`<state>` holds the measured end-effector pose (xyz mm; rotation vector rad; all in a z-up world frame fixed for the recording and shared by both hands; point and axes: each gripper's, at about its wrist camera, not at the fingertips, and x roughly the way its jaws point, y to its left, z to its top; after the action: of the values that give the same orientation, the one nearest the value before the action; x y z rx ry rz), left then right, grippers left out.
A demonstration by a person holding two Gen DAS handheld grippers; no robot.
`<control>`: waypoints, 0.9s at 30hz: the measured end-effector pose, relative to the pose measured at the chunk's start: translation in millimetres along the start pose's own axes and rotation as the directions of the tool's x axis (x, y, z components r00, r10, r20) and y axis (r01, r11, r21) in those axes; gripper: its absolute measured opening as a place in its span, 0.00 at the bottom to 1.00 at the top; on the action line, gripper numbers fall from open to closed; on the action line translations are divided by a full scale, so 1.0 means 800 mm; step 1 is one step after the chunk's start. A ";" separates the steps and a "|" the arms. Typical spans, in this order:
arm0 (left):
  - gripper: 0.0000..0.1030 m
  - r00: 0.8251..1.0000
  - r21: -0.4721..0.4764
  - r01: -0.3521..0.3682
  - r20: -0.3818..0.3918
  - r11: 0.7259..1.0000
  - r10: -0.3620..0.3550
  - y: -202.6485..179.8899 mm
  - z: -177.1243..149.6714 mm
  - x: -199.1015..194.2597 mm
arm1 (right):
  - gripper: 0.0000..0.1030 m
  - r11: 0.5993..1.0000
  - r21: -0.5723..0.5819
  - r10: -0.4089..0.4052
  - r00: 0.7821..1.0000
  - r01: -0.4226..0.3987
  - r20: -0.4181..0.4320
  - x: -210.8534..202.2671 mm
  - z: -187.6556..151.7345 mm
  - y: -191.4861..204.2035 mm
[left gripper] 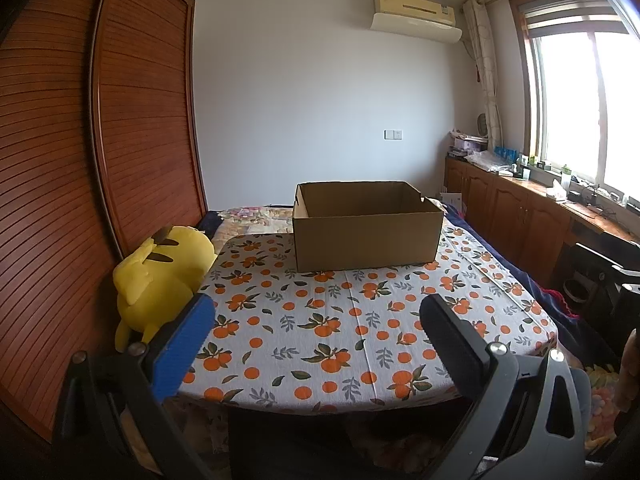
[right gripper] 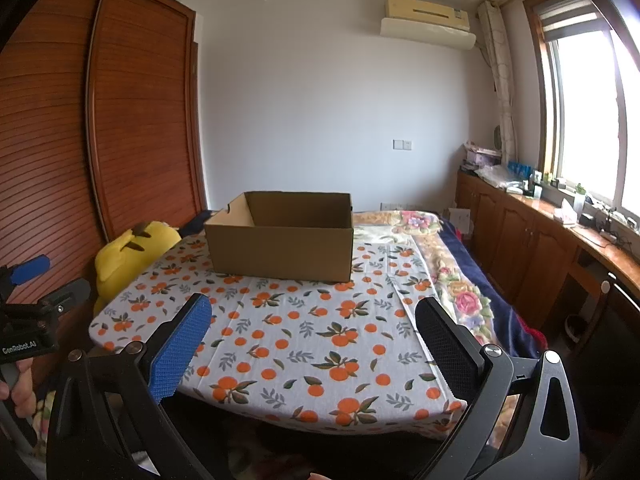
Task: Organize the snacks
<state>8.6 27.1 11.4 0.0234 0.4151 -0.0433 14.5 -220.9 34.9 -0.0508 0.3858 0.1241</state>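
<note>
Left hand-held gripper spread wide, nothing between fingers; cardboard box on orange-print tablecloth; yellow plush beside.

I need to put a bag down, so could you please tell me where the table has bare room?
The cloth-covered table is bare from the cardboard box to the near edge, and beside the box toward the yellow plush toy. Only the far middle is taken, by the box. Both tongs are open and hold nothing.

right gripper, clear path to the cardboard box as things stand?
Probably yes. The right gripper has its jaws open and empty, and only bare orange-print tablecloth lies between it and the cardboard box. The box stands open-topped at the table's far side, so it needs a forward reach.
</note>
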 end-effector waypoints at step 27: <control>1.00 1.000 0.005 -0.002 0.010 1.000 0.002 -0.002 0.005 -0.004 | 1.00 1.000 0.000 -0.002 1.000 0.002 0.003 -0.002 0.001 0.002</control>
<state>7.3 25.5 16.2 0.0282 0.4052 -0.0427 13.3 -219.6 36.0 -0.0505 0.3828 0.1225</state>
